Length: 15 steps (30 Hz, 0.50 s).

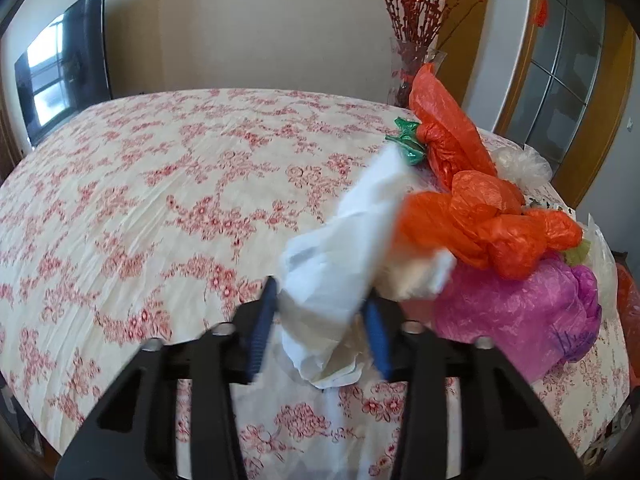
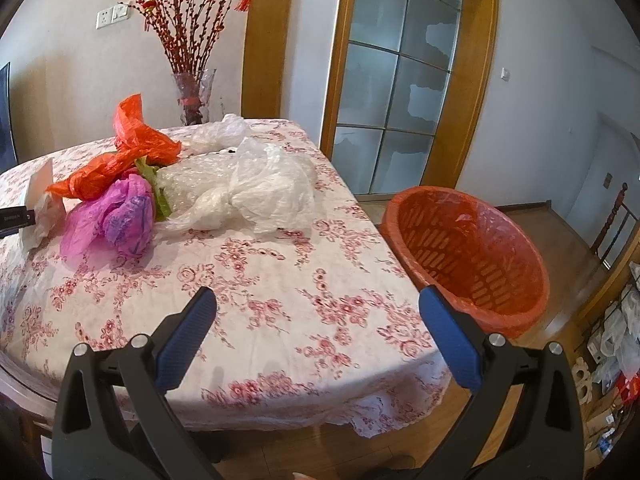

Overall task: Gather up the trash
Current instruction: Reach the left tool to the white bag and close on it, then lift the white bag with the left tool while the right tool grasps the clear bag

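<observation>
My left gripper (image 1: 322, 312) is shut on a crumpled white sheet of paper or plastic (image 1: 352, 248), with its blue pads pressing both sides. To its right lie knotted orange bags (image 1: 480, 216), a pink bag (image 1: 520, 312), a green scrap (image 1: 408, 142) and a clear bag (image 1: 520, 160). In the right wrist view, the same white sheet (image 2: 40, 188) shows at the far left, beside the orange bags (image 2: 132, 148), the pink bag (image 2: 116, 220) and the clear plastic bags (image 2: 260, 188). My right gripper (image 2: 318, 296) stands open with nothing in it over the table's near part. An orange lined bin (image 2: 468, 264) sits on the floor to the right.
The table has a floral cloth (image 2: 280, 280), and its right edge runs close to the bin. A glass vase with red branches (image 2: 194, 96) stands behind the far corner. A TV (image 1: 64, 76) is on the left wall. A glass door (image 2: 396, 92) and a chair (image 2: 612, 220) stand beyond.
</observation>
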Available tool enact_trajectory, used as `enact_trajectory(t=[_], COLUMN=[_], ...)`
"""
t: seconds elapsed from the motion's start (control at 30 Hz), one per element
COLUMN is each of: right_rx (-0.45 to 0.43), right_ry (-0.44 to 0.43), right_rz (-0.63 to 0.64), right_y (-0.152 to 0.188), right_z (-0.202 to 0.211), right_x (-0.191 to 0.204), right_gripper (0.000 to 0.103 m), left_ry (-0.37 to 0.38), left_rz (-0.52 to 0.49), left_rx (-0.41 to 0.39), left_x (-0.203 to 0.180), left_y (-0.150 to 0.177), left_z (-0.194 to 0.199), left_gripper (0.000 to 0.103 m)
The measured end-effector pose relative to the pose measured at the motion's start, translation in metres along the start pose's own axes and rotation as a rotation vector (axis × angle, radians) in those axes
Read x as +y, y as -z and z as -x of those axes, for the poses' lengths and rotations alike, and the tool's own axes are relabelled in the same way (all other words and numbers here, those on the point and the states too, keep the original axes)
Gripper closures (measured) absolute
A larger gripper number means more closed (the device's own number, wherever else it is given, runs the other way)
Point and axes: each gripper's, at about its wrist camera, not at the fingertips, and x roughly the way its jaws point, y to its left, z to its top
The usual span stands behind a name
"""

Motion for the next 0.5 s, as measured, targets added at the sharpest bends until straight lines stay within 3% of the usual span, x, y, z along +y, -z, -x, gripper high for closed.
enact_trajectory(t=[0.2,0.5], right_rx=[-0.002,-0.015], right_ry=[-0.016,-0.078], right_rz=[0.015,0.008], right_y=[-0.009,-0.043], right_z=[-0.009,-0.037], right_x=[0.010,0.016], right_gripper=[0.004,0.004], left_ry=[-0.016,-0.081], left_rz=[-0.010,0.047], left_rx=[-0.029,-0.121], left_x=[0.004,0.022], left_y=[-0.005,-0.024], left_z=[0.004,0.022], left_gripper=[0.084,0.085])
